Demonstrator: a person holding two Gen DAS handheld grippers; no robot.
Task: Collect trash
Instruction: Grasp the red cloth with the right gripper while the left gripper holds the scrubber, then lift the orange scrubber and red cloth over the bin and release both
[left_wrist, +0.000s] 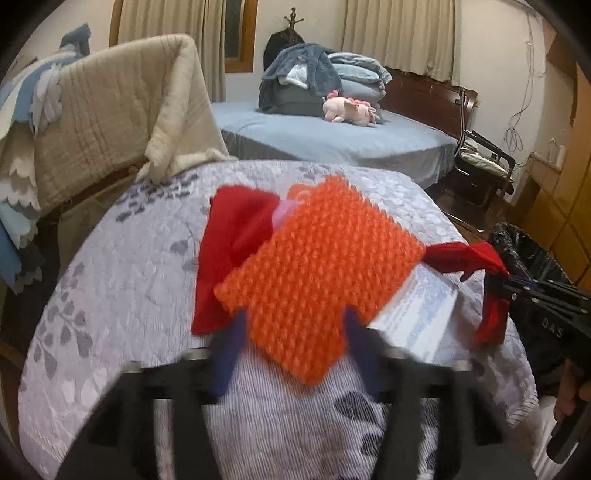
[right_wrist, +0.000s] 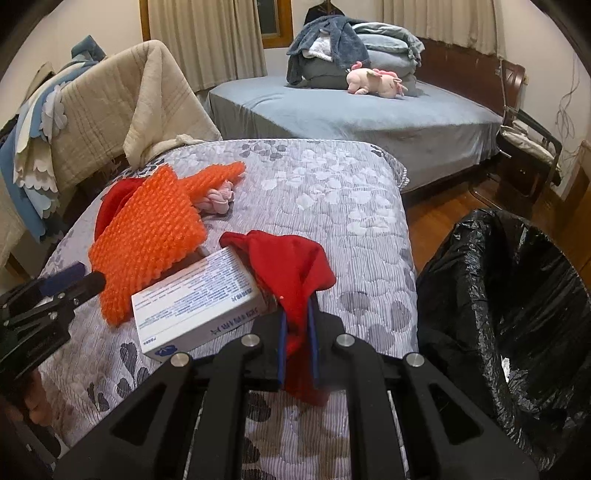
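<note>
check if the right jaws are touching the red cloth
Touching. The right wrist view shows the right gripper with its jaws closed on the red cloth, fabric pinched between the blue pads and bunched out above and below them.

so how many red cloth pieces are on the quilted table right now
2. One red cloth is pinched in the right gripper beside the white box. The other red cloth lies partly under the orange knitted cloth. More may be hidden beneath it.
</note>
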